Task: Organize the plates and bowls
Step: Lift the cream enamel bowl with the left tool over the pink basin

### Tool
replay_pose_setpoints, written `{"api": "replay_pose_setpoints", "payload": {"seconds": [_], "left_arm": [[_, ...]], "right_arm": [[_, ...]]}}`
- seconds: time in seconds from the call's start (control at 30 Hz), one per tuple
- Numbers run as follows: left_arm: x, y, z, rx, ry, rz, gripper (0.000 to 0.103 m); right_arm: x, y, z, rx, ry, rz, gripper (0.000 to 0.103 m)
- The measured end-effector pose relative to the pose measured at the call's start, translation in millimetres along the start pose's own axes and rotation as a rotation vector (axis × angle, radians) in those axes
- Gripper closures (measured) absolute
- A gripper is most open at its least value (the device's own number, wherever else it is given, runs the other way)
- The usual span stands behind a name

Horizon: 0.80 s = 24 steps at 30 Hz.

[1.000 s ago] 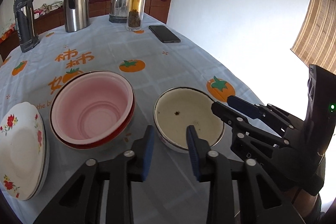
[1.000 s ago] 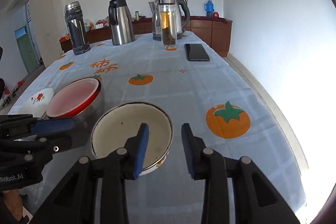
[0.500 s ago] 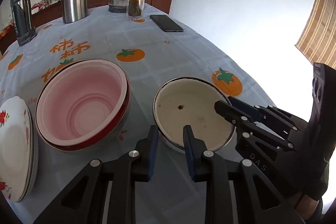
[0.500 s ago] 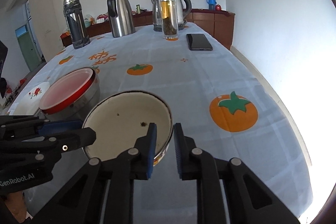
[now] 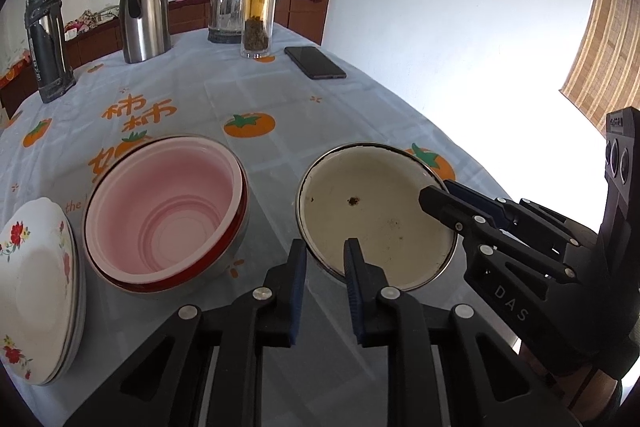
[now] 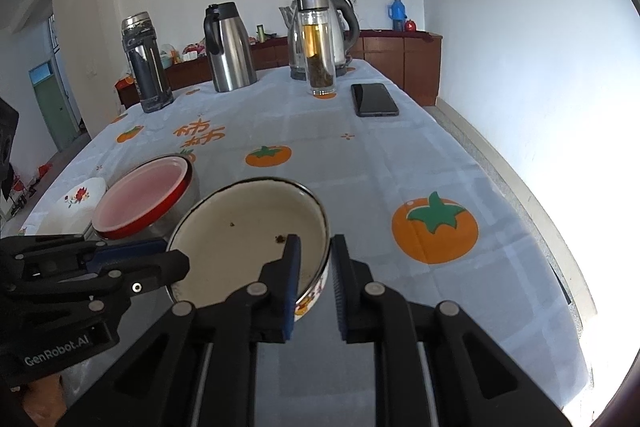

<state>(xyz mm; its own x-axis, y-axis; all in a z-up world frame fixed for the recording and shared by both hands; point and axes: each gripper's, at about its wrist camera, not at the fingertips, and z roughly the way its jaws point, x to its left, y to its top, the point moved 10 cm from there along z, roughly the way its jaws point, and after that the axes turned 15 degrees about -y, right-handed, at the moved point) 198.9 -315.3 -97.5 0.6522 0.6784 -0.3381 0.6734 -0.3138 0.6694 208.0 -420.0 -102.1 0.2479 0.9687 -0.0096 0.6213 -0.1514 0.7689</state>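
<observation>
The left gripper [image 5: 325,263] straddles the near rim of the cream enamel bowl [image 5: 376,211], at its 7 o'clock edge; its jaws have just been closing, nearly together on the rim. The right gripper [image 6: 315,259] is clamped on the same bowl's wall at 4 o'clock, one finger inside, one outside. The bowl sits on the persimmon-print tablecloth [image 5: 256,95]. At its 9 o'clock stands a pink bowl [image 5: 164,211], then a stack of floral plates [image 5: 36,291]. A phone [image 6: 374,99] lies toward 12 o'clock.
</observation>
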Motion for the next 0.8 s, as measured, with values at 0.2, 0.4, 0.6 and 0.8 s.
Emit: {"api": "replay_pose_setpoints", "payload": {"seconds": [0.2, 0.4, 0.6, 0.8], "left_arm": [[0.1, 9.7, -15.9, -0.043, -0.007, -0.004, 0.082], [4.3, 20.2, -32.2, -0.084, 0.016, 0.006, 0.082], [12.2, 24.6, -44.4, -0.114, 0.019, -0.016, 0.082], [19.6, 29.2, -58.1, -0.148, 0.031, -0.031, 0.082]], "right_arm": [[5.7, 9.9, -12.5, -0.021, 0.012, 0.001, 0.087], [16.6, 28.1, -30.0, -0.067, 0.021, -0.011, 0.087], [28.6, 42.1, -38.9, -0.102, 0.033, -0.021, 0.087], [41.2, 53.5, -43.3, -0.127, 0.057, -0.025, 0.087]]}}
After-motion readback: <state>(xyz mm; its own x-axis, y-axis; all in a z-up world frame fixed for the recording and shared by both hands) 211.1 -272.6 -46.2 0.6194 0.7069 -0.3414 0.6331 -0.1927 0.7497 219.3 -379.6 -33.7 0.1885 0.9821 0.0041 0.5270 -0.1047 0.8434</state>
